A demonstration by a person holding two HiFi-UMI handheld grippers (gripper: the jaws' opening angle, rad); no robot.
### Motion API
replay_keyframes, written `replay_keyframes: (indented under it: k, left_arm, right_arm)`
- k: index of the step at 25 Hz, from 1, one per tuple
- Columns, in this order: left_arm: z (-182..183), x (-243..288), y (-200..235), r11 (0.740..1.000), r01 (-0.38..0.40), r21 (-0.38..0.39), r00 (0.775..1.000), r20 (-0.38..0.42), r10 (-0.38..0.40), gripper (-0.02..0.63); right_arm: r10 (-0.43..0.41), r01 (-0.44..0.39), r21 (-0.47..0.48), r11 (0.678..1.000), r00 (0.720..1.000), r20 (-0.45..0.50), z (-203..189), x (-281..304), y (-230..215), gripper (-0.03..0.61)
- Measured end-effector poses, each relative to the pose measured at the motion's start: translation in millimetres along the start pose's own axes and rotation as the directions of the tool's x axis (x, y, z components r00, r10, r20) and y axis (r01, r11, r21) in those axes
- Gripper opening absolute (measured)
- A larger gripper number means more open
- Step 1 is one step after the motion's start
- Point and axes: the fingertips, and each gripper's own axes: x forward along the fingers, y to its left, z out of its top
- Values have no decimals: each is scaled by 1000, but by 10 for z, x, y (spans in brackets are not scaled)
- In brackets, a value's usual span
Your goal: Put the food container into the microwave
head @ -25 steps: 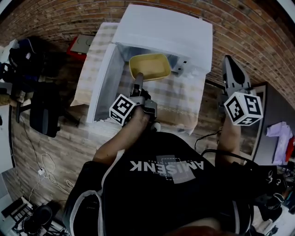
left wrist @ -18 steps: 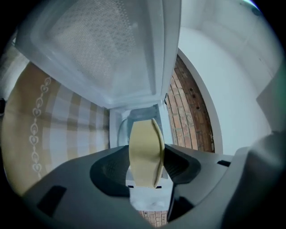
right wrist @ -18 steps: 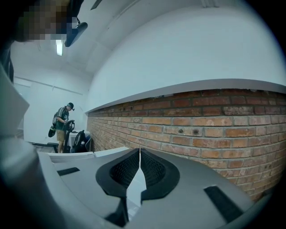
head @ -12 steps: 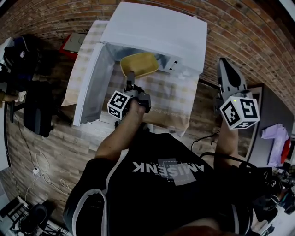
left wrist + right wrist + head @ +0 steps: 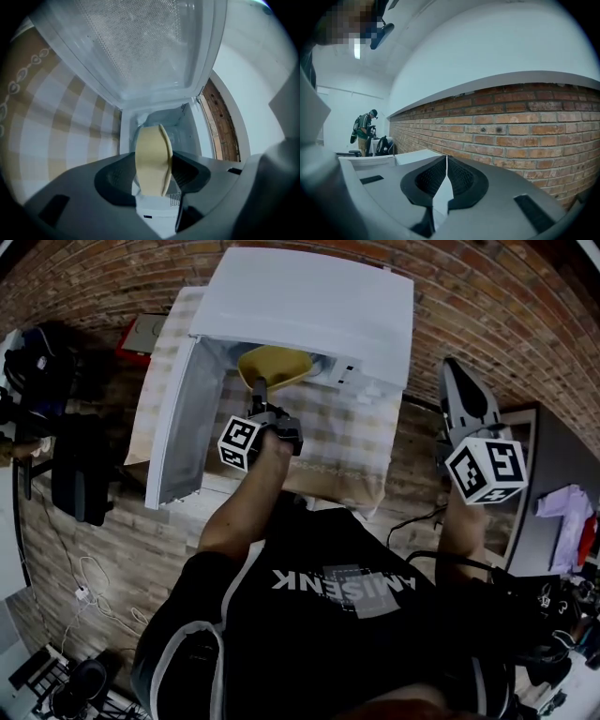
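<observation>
A brick wall (image 5: 525,122) runs behind a table under a checked cloth (image 5: 349,442). A white microwave (image 5: 309,301) sits at the back of the cloth. Its door (image 5: 178,432) is swung fully open to the left in the head view, and in the left gripper view its speckled inner pane fills the upper part of the picture above the pale cavity. The person stands close to the table's near edge in a black shirt (image 5: 347,615), both arms reaching forward. The left gripper (image 5: 260,388) points into the oven's mouth, its marker cube (image 5: 239,442) just behind the hand. Its jaws stand part-way apart and pinch the near rim of the yellow container (image 5: 274,365). In that gripper's own view the rim shows edge-on, pressed between the two dark pads, with the cavity straight beyond it. The container is at the opening of the microwave. Its far part is already under the oven's top edge and its near part is still out over the cloth. Whether it rests on the cavity floor cannot be told. The right gripper (image 5: 453,367) is held well off to the right of the microwave, beside the table's edge and aimed at the wall. Its jaws are pressed together with nothing between them. Far off in the right gripper view, another person (image 5: 364,133) stands by some gear. A thin cable (image 5: 89,577) trails on the floor at the left of the head view.
</observation>
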Motion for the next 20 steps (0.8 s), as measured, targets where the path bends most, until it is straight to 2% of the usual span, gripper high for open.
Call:
replay_keyframes:
  k: [4,13,17,20]
  left_arm:
    - [-8,144,61,1000,-9,28,1000,-11,9,235]
    - [-21,407,86,999,-7,35,1000,-13,7,235]
    - [-60,545,147,999,-28,25,999,-29,29,235]
    - [-87,620,111,998,-27,64,998,-51,30,235]
  right_arm:
    - [-6,6,-1,1000,1000,-8,-32,34,15,43]
    - [-24,23,-29,999,999,-33,-61,29,60,43]
    - [-38,37,-32,999,999,-35,-49,-20,66,43]
    - [-51,50,-33,998,998,-31,-29,-45,66,43]
